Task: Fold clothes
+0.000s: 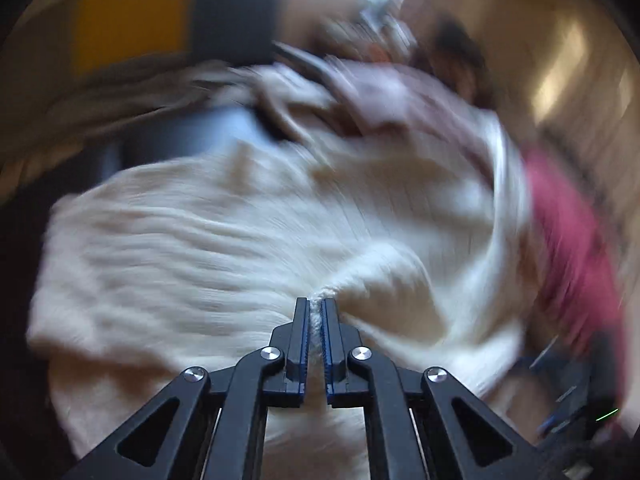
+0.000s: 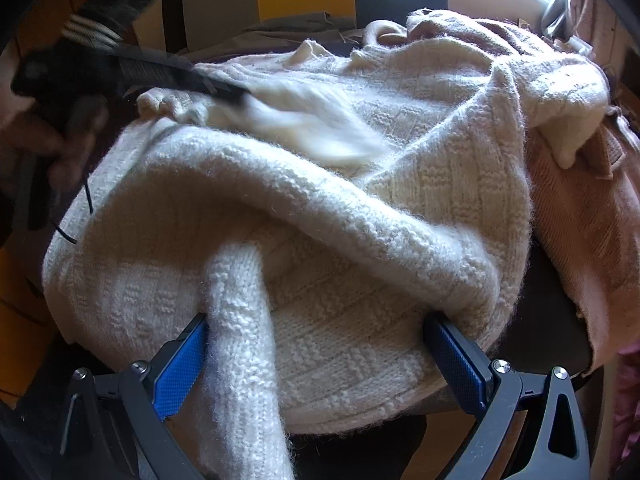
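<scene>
Pinching, left tongs (image 1: 316, 304): clenched on a fold of the cream sweater (image 1: 224, 232); this view is blurry.
Right tongs (image 2: 320, 340): spread wide, a sleeve (image 2: 240, 344) between.
Sweater: heaped beside pink clothes (image 2: 580, 216).

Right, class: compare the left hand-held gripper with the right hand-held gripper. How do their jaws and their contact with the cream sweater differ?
1. The left hand-held gripper has its jaws shut; the right hand-held gripper has its jaws wide open.
2. The left pinches a fold of the cream knitted sweater; the right grips nothing, though a sleeve lies between its jaws against one finger.
3. The left wrist view is motion-blurred; the right is sharp.

Shared: black frames, blue pads.
</scene>
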Tool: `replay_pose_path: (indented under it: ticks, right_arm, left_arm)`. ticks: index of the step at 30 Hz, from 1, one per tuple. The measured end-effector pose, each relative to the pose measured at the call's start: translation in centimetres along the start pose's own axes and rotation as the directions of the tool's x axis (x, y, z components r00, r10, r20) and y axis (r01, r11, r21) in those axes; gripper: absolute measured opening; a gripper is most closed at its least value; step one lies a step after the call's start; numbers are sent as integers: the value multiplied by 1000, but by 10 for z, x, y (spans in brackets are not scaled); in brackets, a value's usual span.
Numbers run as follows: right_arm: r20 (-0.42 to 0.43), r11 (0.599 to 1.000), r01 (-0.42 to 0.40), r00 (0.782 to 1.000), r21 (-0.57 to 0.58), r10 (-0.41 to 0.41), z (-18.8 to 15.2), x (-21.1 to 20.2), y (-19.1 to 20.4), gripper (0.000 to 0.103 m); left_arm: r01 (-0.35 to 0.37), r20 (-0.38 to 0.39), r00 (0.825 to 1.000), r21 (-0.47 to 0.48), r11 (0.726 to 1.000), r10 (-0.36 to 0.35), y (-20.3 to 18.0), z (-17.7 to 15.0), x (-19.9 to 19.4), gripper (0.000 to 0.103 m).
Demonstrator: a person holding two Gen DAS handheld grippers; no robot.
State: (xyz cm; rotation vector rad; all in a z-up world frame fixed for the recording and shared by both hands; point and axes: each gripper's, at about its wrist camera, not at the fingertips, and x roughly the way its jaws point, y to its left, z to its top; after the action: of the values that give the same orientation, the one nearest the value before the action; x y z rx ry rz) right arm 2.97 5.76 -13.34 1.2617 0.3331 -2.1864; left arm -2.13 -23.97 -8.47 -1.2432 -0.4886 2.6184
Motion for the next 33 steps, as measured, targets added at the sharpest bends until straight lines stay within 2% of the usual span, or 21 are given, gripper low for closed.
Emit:
replay_pose_path:
  ticks: [2, 5, 7, 9, 13, 15, 16, 17, 20, 22, 24, 26, 29, 31, 33]
  right_arm:
    - [-3, 1000, 4, 1000, -1, -4, -1, -1, 0, 103]
    - [-14, 1000, 15, 1000, -1, -15, 4, 3, 0, 103]
    - [-21, 1000, 25, 999, 0, -25, 9, 6, 1, 103]
    - [-27, 999, 35, 999, 0, -35, 10, 7, 3, 103]
    - [-51, 999, 51, 997, -2, -51, 13, 8, 5, 103]
    - [-73, 998, 56, 996, -8, -56, 16, 8, 5, 103]
    - [-85, 998, 59, 995, -14, -60, 17, 8, 6, 103]
    - [-97, 998, 62, 993, -22, -64, 19, 7, 7, 103]
    - [-54, 997, 60, 997, -56, -63, 32, -14, 14, 103]
    - [19, 997, 40, 999, -65, -39, 48, -35, 17, 103]
    - [81, 998, 18, 997, -66, -13, 67, -51, 20, 103]
    - [121, 999, -2, 993, -50, 8, 93, -55, 21, 103]
    - [123, 1000, -26, 992, 3, 25, 127, -36, 22, 103]
    - [104, 998, -46, 994, 38, 42, 144, -15, 14, 103]
    - [82, 995, -65, 995, 73, 59, 160, 8, 5, 103]
  left_arm:
    - [8, 107, 994, -116, 993, 4, 41, 7, -45, 4]
    - [-25, 198, 977, -276, 961, 83, 109, 6, -102, 4]
    - [-77, 179, 972, -368, 927, 152, 153, -4, -119, 5]
    - [-129, 149, 964, -455, 881, 218, 196, -15, -134, 6]
    - [-255, 13, 946, -581, 773, 323, 246, -46, -149, 7]
    - [-266, 39, 924, -649, 712, 381, 257, -62, -170, 8]
    - [-269, 52, 914, -664, 697, 402, 258, -66, -179, 9]
    - [-263, 75, 910, -657, 706, 408, 254, -68, -186, 10]
    - [-308, 125, 890, -546, 780, 439, 215, -60, -192, 14]
    - [-270, 185, 906, -440, 856, 380, 184, -42, -178, 15]
    - [-231, 214, 926, -332, 915, 311, 147, -27, -161, 16]
    - [-193, 192, 955, -176, 965, 226, 103, -7, -129, 16]
    - [-176, 132, 976, 22, 984, 172, 47, 14, -70, 16]
    - [-163, 88, 984, 68, 984, 157, 30, 26, -33, 16]
    - [-164, 40, 986, 63, 984, 162, 31, 38, -4, 16]
